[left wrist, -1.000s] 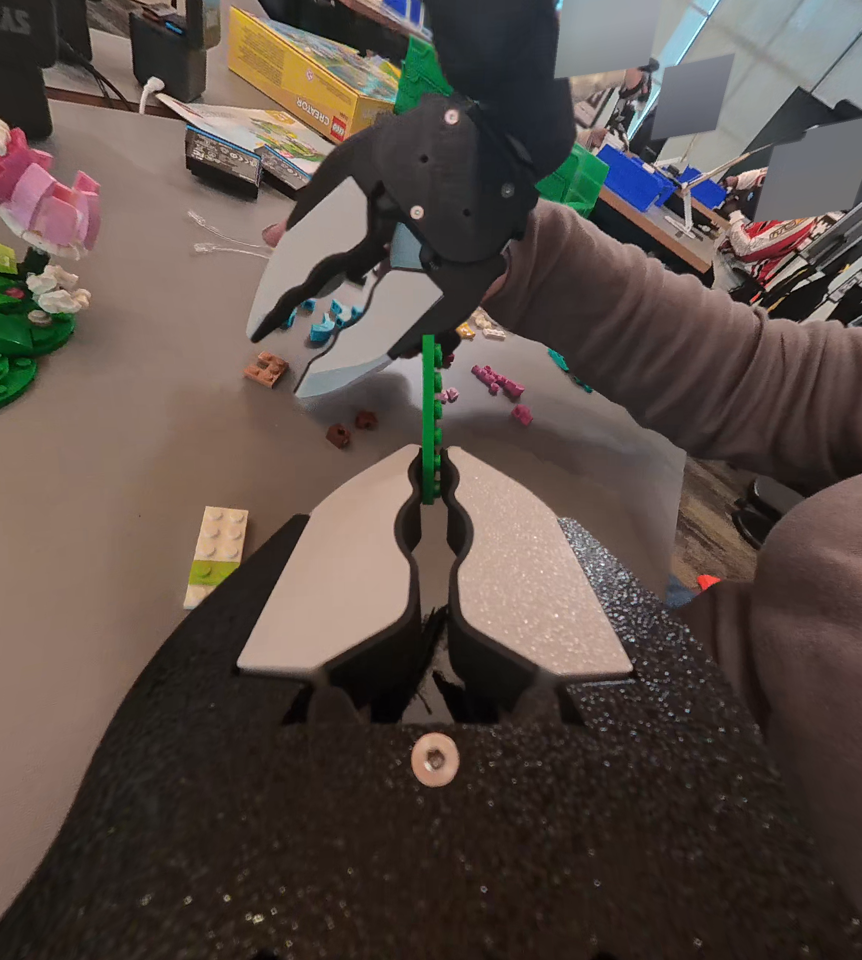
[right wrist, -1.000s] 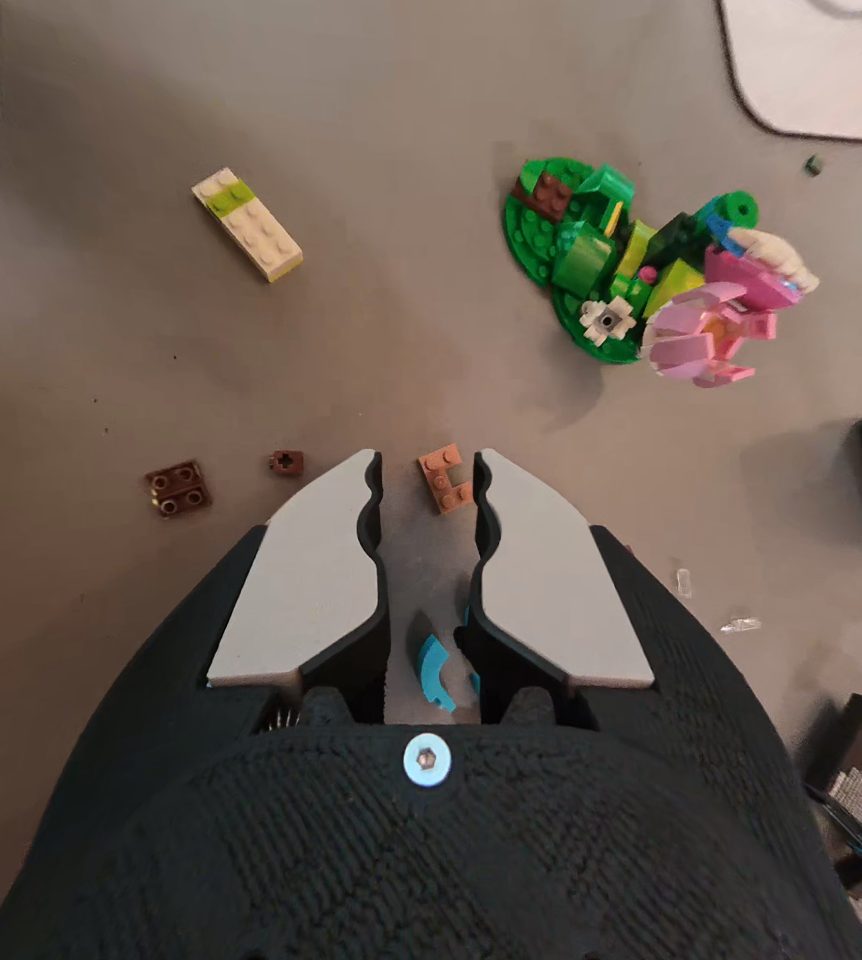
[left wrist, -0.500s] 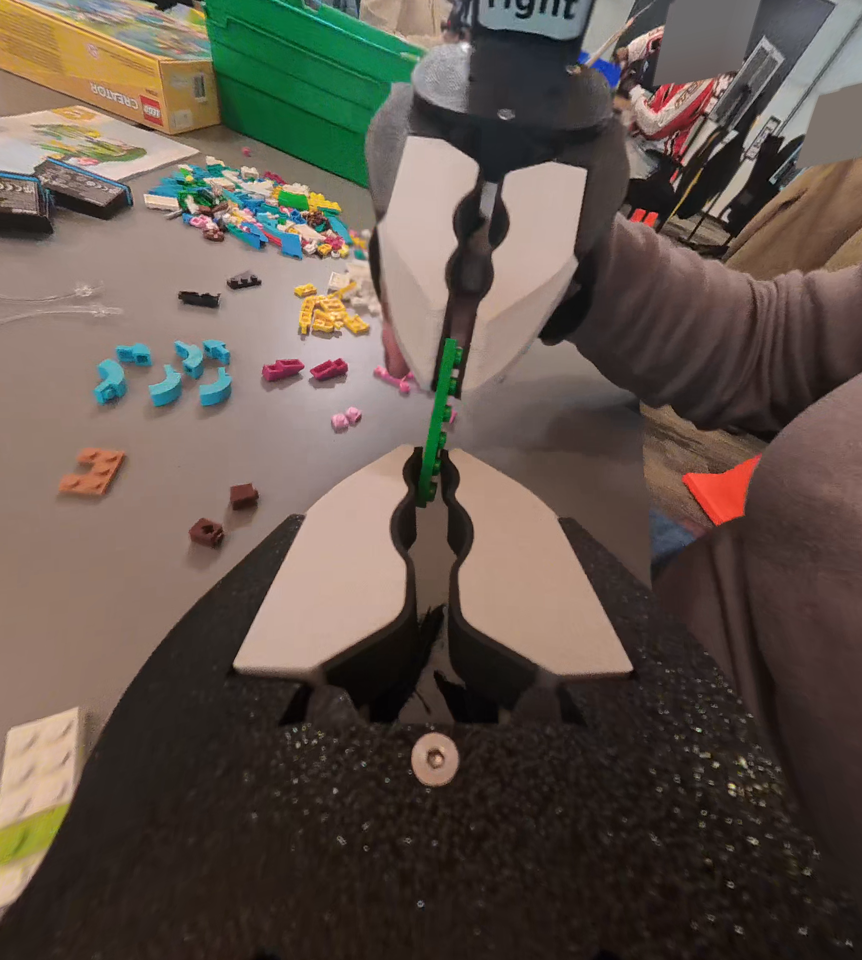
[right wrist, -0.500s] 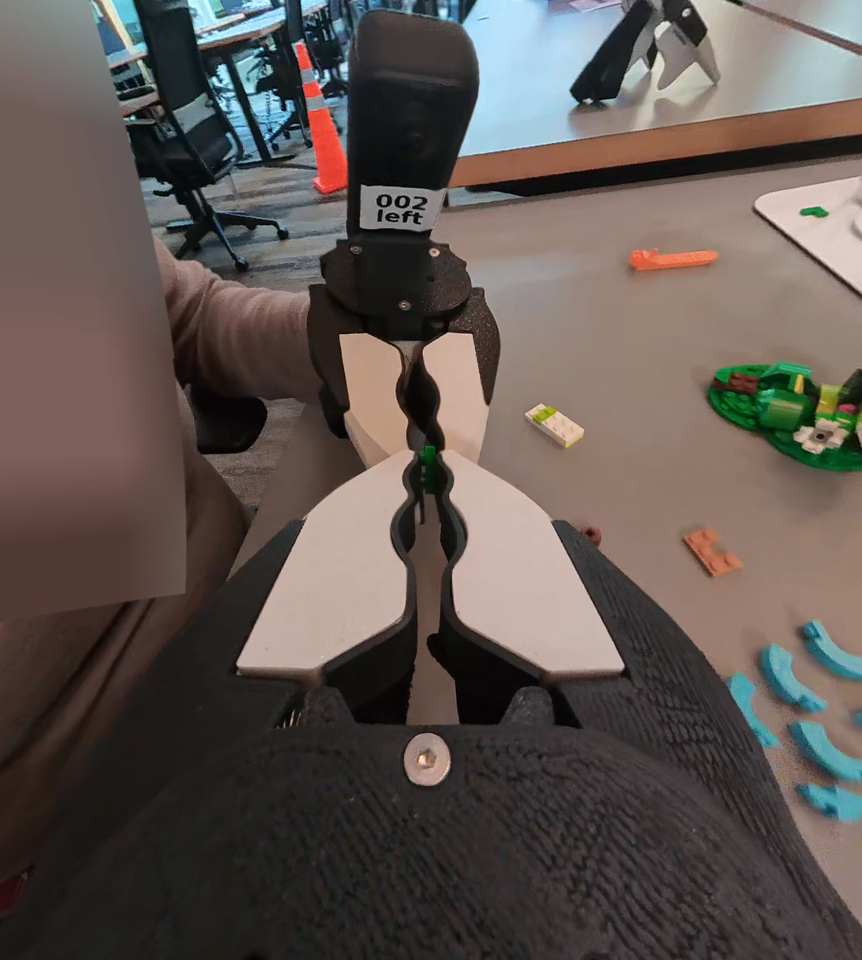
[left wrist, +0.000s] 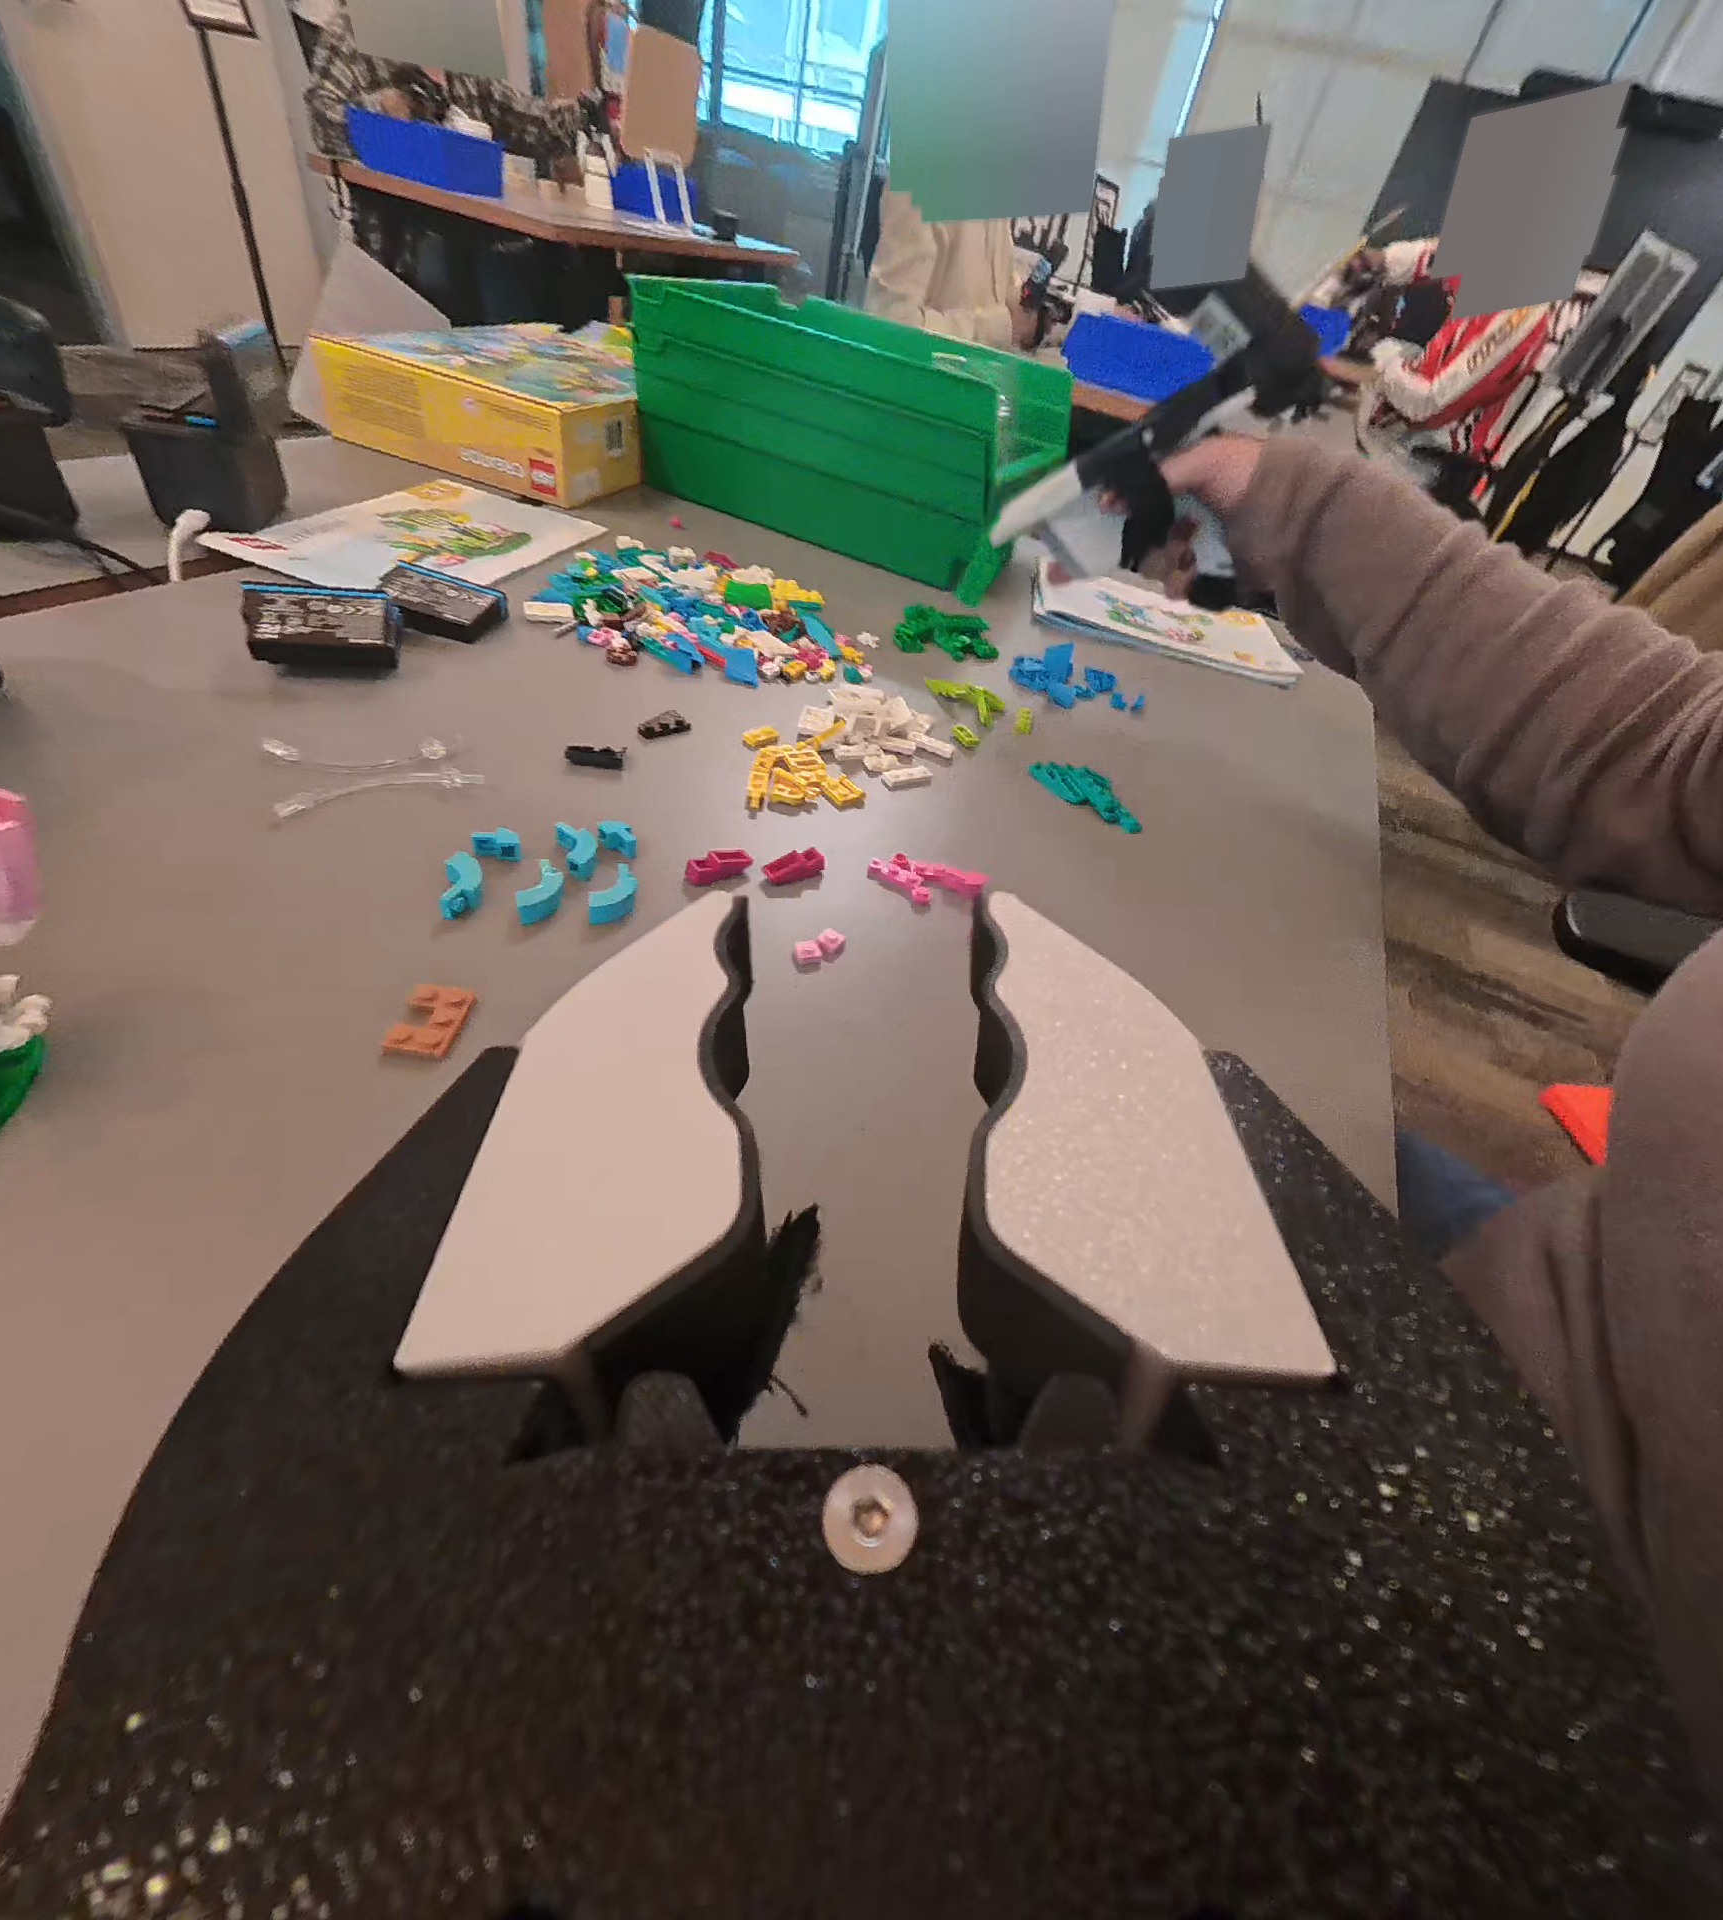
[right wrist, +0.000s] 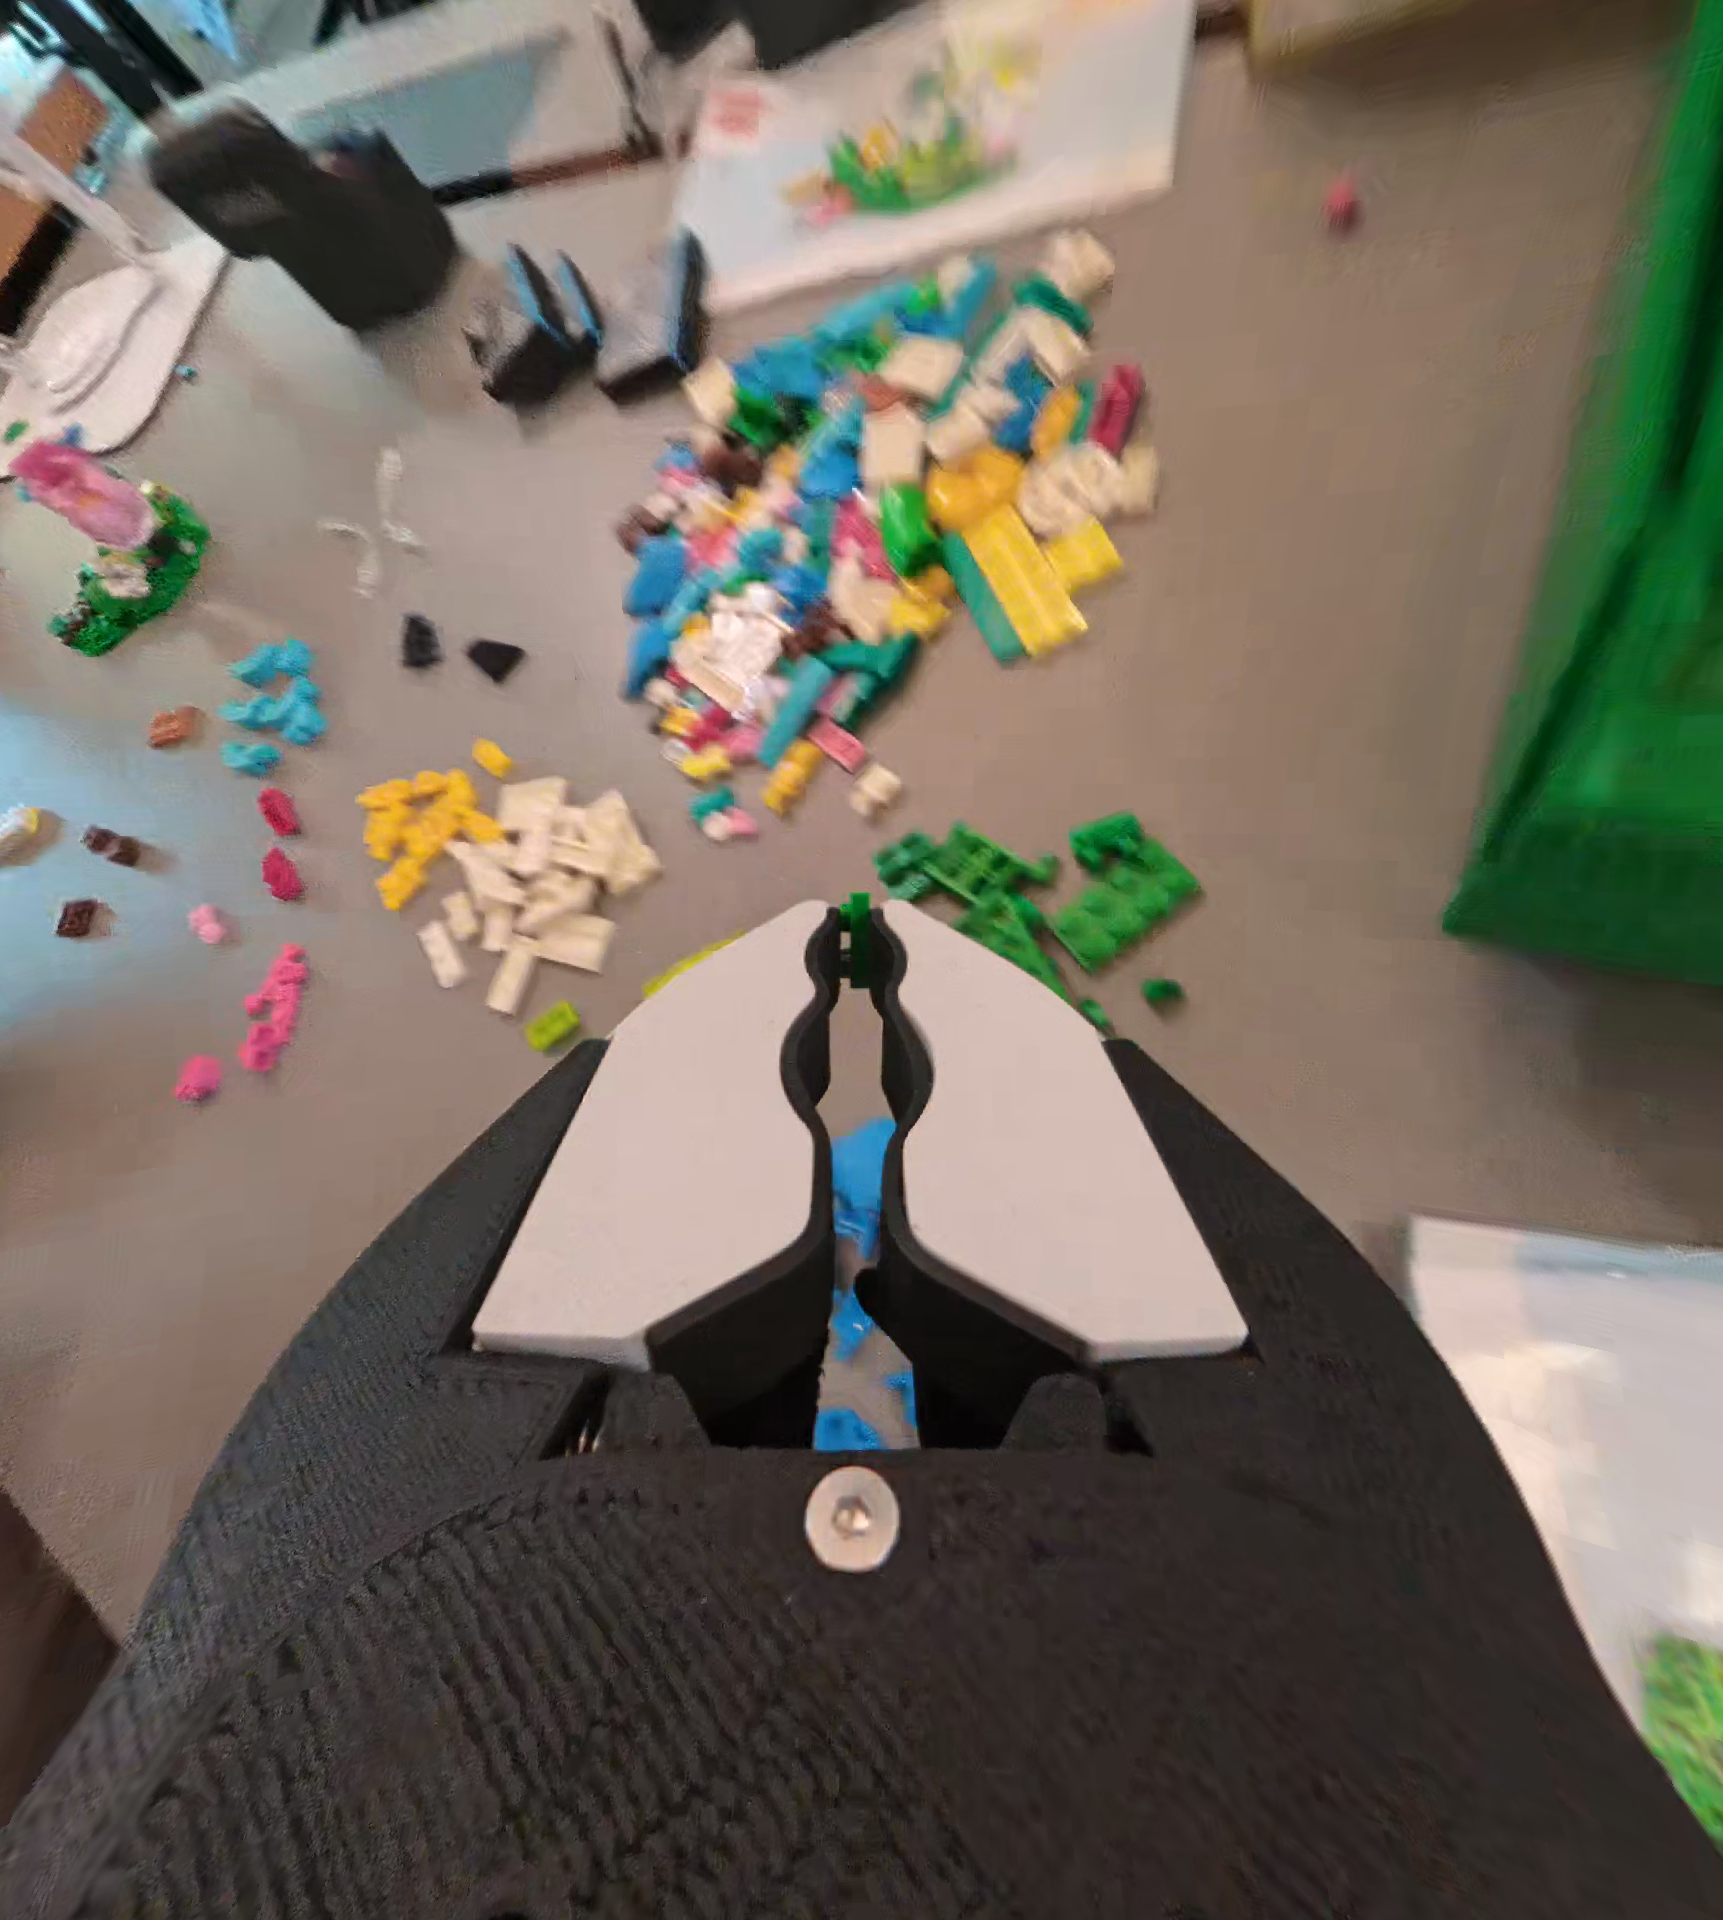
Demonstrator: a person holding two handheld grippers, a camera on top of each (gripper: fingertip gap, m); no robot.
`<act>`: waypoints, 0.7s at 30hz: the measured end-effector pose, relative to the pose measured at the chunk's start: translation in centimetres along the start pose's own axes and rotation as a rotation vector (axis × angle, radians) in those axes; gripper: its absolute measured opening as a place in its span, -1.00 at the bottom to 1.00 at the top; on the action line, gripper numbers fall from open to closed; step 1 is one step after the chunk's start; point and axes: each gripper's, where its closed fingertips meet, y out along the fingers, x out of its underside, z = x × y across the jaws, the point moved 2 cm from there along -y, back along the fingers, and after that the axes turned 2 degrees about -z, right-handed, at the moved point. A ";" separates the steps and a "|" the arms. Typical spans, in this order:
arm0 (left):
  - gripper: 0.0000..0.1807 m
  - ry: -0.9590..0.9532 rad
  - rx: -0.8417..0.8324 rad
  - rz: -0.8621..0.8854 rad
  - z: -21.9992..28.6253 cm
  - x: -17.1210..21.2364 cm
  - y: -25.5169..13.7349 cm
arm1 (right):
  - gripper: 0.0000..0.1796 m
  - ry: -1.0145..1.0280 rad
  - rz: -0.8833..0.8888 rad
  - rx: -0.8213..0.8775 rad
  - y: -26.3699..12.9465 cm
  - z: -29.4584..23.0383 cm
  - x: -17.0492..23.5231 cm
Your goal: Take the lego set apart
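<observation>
The right claw (right wrist: 855,920) pinches a small green lego piece (right wrist: 855,928) above the green pile (right wrist: 1044,883) on the surface (right wrist: 1304,831); dropping it there looks next. The left claw (left wrist: 857,914) gapes wide, empty.

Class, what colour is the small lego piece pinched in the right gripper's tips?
Green: the lego piece shows best in the right wrist view.

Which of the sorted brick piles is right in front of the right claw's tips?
The green pile, just past the right claw, which is shut on a green piece. The white pile and yellow pile lie further left.
</observation>
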 end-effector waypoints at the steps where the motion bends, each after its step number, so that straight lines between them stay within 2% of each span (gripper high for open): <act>1: -0.55 -0.011 -0.009 0.003 -0.3 0.0 -0.2 | -0.97 0.044 -0.027 -0.008 0.2 1.3 0.7; 5: -0.50 0.006 -0.071 -0.013 -1.2 -0.1 -1.0 | -0.91 0.098 -0.038 0.003 0.9 3.6 1.4; 8: -0.43 0.039 -0.129 -0.048 -1.7 0.0 -1.8 | -0.66 0.051 -0.067 0.056 1.0 4.0 1.6; 10: -0.41 0.048 -0.179 -0.080 -2.3 0.2 -2.9 | -0.61 -0.009 -0.056 0.118 0.6 3.7 1.1; 13: -0.33 0.098 -0.345 -0.198 -4.8 1.2 -5.8 | -0.58 -0.191 0.002 0.266 -0.5 1.4 -0.4; 15: -0.12 0.107 -0.394 -0.401 -5.8 3.4 -7.6 | -0.57 -0.367 0.042 0.383 -0.8 -1.3 -1.7; 17: -0.02 0.121 -0.408 -0.558 -6.5 5.5 -8.8 | -0.57 -0.522 0.103 0.360 0.2 -6.3 -3.0; 19: -0.06 0.141 -0.391 -0.618 -6.9 6.7 -8.9 | -0.60 -0.669 0.159 0.188 2.7 -13.5 -3.4; 21: -0.18 0.114 -0.348 -0.633 -7.2 7.5 -8.3 | -0.62 -0.840 0.141 -0.055 6.0 -21.2 -2.0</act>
